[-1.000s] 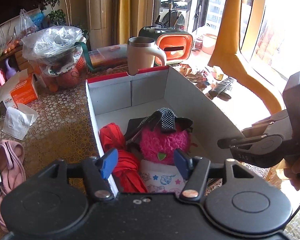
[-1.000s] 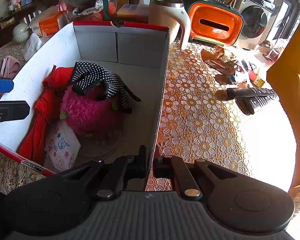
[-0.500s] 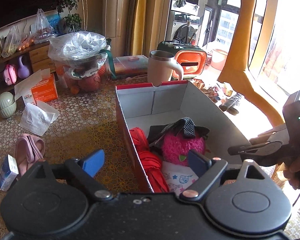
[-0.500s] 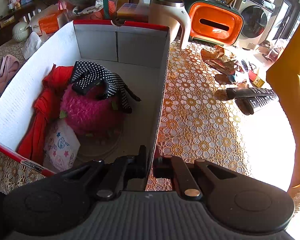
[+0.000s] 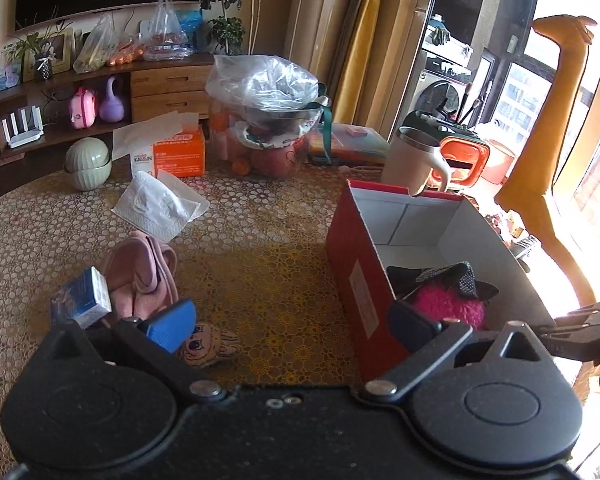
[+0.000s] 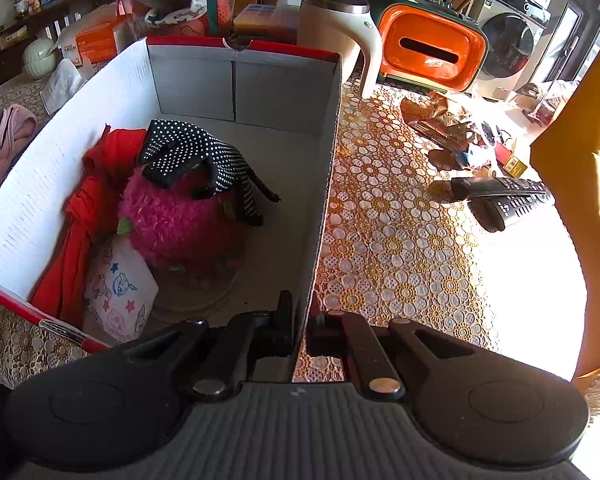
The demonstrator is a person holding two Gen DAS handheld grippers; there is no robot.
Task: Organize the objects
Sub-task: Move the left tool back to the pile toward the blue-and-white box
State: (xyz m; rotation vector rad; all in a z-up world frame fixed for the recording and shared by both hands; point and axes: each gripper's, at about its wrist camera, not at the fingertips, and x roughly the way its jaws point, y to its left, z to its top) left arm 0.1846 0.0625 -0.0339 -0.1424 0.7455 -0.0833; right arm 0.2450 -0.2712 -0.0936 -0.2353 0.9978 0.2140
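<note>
A red shoebox [image 5: 354,280] with white inner walls [image 6: 324,200] stands on the table. It holds a red cloth [image 6: 96,200], a pink fluffy toy [image 6: 180,220], a black dotted glove [image 6: 196,156] and a patterned pouch [image 6: 120,292]. My right gripper [image 6: 300,336] is shut on the box's near right wall; it also shows at the edge of the left wrist view [image 5: 580,332]. My left gripper [image 5: 292,324] hovers over the table left of the box, its jaws opening wide with nothing between them. By its blue fingertip [image 5: 172,324] lie a pink cloth [image 5: 140,272], a small blue carton [image 5: 82,298] and a cartoon pouch [image 5: 208,346].
Behind the box stand a cream mug [image 6: 340,36], an orange container [image 6: 432,48] and a plastic-covered bowl [image 5: 264,120]. An orange tissue box [image 5: 176,152], loose tissue [image 5: 160,204] and a green jar [image 5: 88,162] sit far left. Two remotes [image 6: 504,200] lie to the right.
My left gripper swung left from above the box to the table beside it, and its jaws spread wider. The right gripper and the box stayed put.
</note>
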